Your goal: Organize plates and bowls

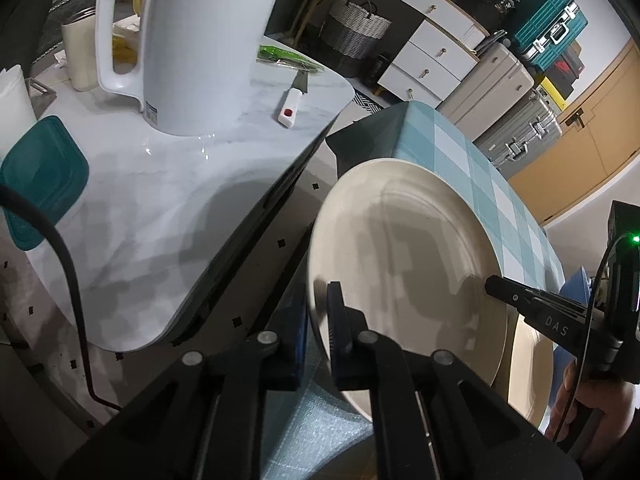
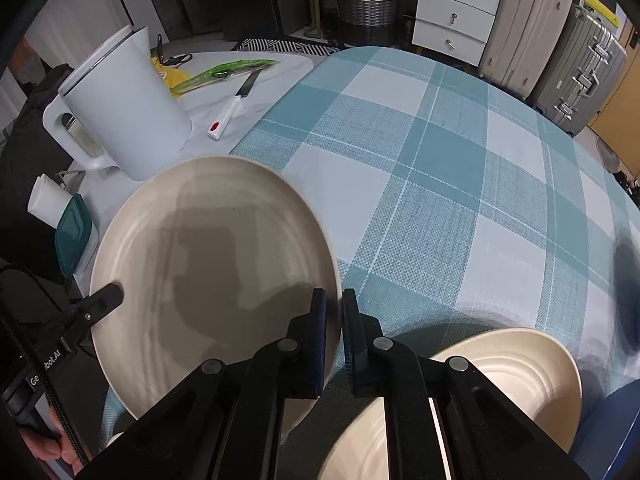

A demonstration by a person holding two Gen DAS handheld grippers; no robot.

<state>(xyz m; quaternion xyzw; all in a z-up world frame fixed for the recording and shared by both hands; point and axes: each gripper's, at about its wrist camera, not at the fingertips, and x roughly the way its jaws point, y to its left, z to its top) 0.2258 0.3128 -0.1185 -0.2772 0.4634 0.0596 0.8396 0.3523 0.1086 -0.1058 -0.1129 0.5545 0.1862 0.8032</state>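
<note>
Plate (image 2: pixel 208 264) between my 2 hand-held grippers, over the bench's (image 2: pixel 440 152) checked cloth: I judge it stiff, glazed, slippery and breakable, best taken at opposite rim edges. My right hand-held gripper (image 2: pixel 334 320) clamps the near rim; my left hand-held gripper (image 1: pixel 320 320) pinches the far side, both angled inward. A second plate (image 2: pixel 500 376) lies alongside.

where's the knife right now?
The knife lies flat on the marble counter, just right of the white kettle and left of the checked tablecloth, near a green package.
</note>
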